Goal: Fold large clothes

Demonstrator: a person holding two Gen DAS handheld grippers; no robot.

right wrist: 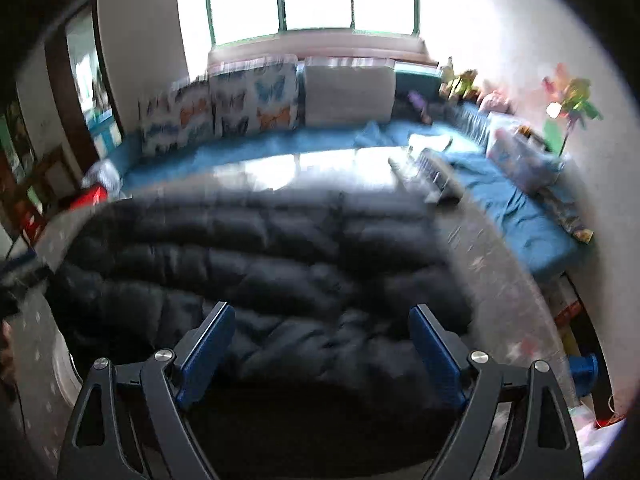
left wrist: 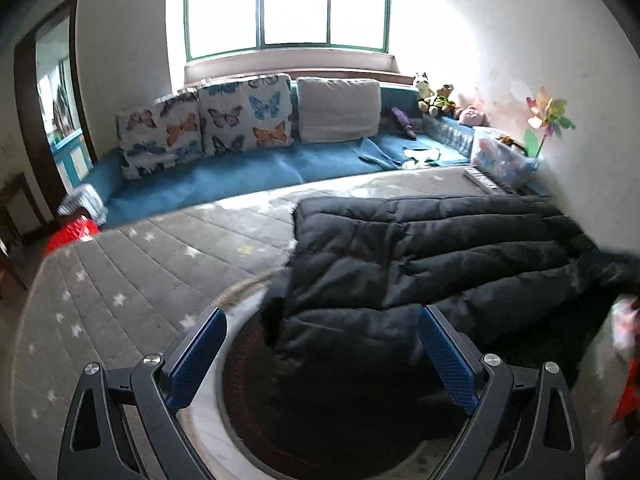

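A large black quilted puffer jacket (left wrist: 420, 256) lies spread on the grey star-patterned mattress (left wrist: 132, 276). In the left wrist view it fills the right half and its near end hangs between my fingers. My left gripper (left wrist: 322, 320) is open and empty, just above the jacket's near left corner. In the right wrist view, which is blurred, the jacket (right wrist: 248, 252) fills the middle. My right gripper (right wrist: 322, 318) is open and empty, hovering over the jacket's near edge.
A blue sofa bench (left wrist: 224, 176) with butterfly cushions (left wrist: 244, 114) and a grey cushion (left wrist: 338, 108) runs along the back under the window. A bag and paper pinwheel (left wrist: 548, 120) stand at the right wall. A red basket (left wrist: 74, 232) sits at the left. A keyboard-like object (right wrist: 430, 176) lies at the mattress's far right.
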